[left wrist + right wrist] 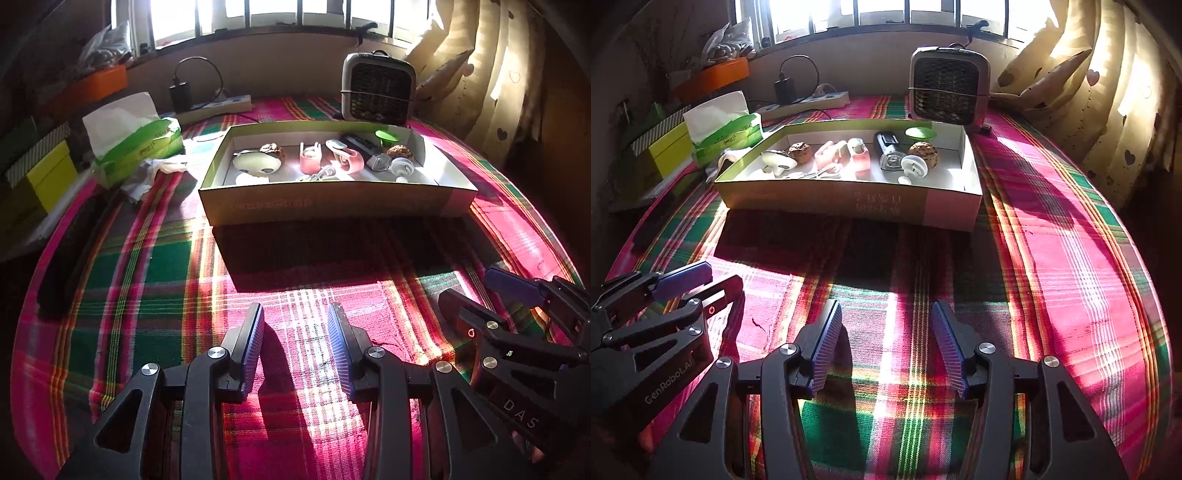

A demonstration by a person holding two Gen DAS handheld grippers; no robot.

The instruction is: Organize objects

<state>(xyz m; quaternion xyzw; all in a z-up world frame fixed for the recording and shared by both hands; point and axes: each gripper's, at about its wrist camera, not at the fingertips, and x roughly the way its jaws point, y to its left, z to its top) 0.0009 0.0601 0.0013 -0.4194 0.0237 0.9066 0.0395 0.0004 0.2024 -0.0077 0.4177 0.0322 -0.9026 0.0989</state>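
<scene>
A shallow cardboard box (332,203) (827,206) sits on the plaid cloth, well ahead of both grippers. Inside lie several small items: a white mask-like piece (255,164) (779,160), two brown walnuts (272,151) (923,150), pink holders (309,158) (858,157), a black device (888,149) and a green lid (386,134) (918,133). My left gripper (295,339) stands open over bare cloth, nothing between its fingers; it also shows at the left (713,284). My right gripper (884,339) is open and empty too, seen at the right (476,288).
A small grey fan heater (378,88) (949,88) stands behind the box. A green tissue box (136,144) (727,134), yellow boxes (48,177), a power strip with charger (218,103) (809,99) and an orange bin (716,77) line the left and back. Curtains (1108,92) hang right.
</scene>
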